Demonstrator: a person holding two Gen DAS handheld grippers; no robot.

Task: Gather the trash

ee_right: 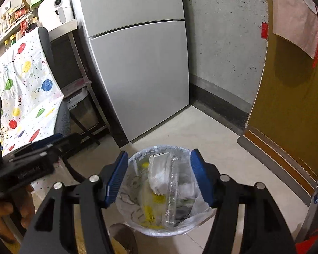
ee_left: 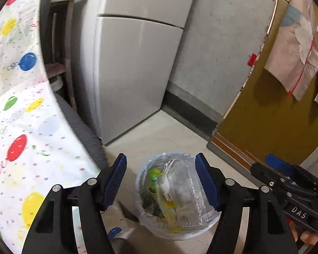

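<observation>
Fingers of left gripper (ee_left: 160,182) and right gripper (ee_right: 159,177) spread wide, empty, above the lined trash bin (ee_right: 159,190)

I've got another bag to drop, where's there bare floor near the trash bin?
Bare floor lies behind the trash bin, bordered by the fridge, the grey wall and the yellow door. Left of the bin it is crowded: the chair under the balloon cloth, and a rack.
</observation>
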